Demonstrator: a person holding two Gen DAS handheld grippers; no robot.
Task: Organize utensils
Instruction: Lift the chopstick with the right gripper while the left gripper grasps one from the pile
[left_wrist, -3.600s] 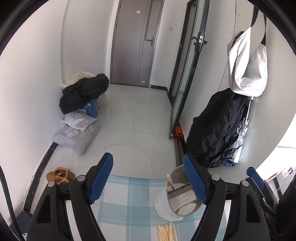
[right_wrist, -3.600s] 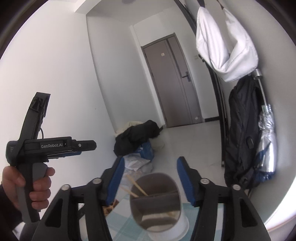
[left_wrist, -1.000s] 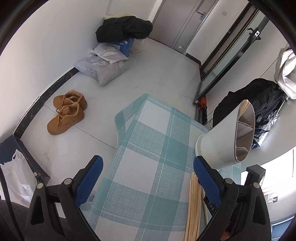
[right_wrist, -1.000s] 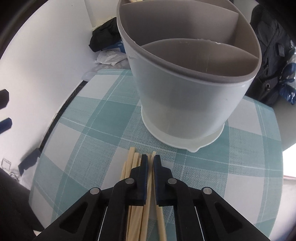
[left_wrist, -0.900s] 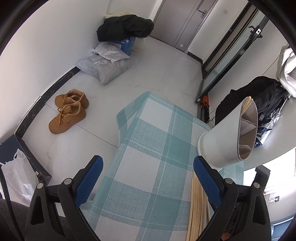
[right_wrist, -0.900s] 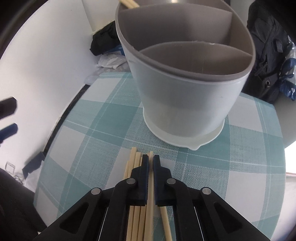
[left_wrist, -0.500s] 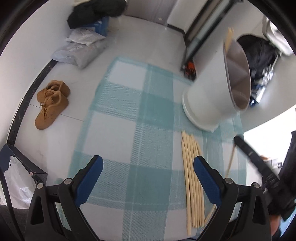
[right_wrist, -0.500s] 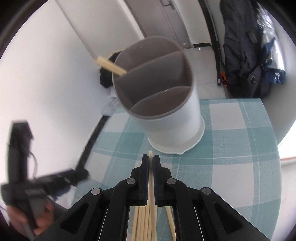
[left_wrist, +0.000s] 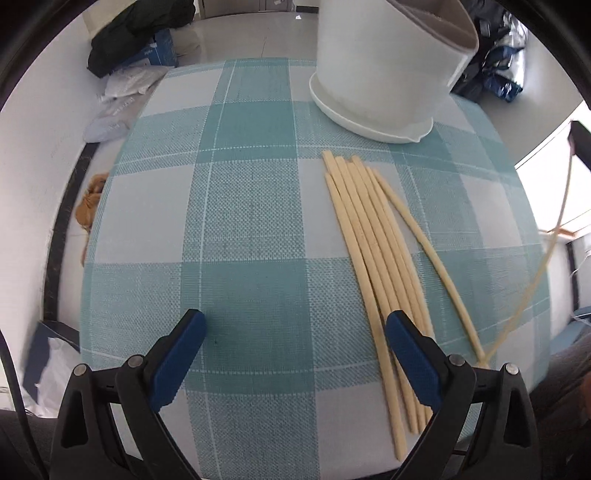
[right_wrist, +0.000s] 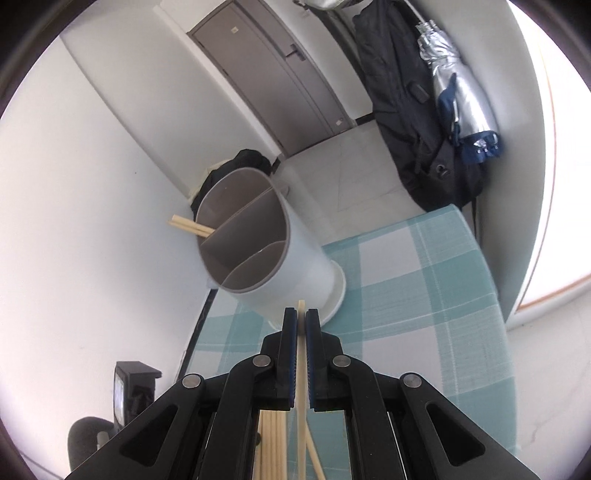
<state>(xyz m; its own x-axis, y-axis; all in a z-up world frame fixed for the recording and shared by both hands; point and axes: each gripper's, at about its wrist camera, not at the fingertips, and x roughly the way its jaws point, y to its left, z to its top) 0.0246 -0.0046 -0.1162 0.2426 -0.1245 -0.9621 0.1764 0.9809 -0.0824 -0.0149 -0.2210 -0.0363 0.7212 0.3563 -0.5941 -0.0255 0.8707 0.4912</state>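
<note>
Clamped chopstick (right_wrist: 301, 365) lengthwise toward holder (right_wrist: 291, 258)

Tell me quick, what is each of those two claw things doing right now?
Left gripper: open, holding nothing, above the checked tablecloth.
Right gripper: shut on one chopstick, lifted toward the utensil holder.

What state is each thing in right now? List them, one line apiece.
Left gripper: open, holding nothing, low over the tablecloth.
Right gripper: shut on one chopstick, raised off the table.
Loose chopsticks: lying flat on the tablecloth, side by side.
Utensil holder: upright on the table, two chopsticks in its far compartment, the other compartments look empty.
</note>
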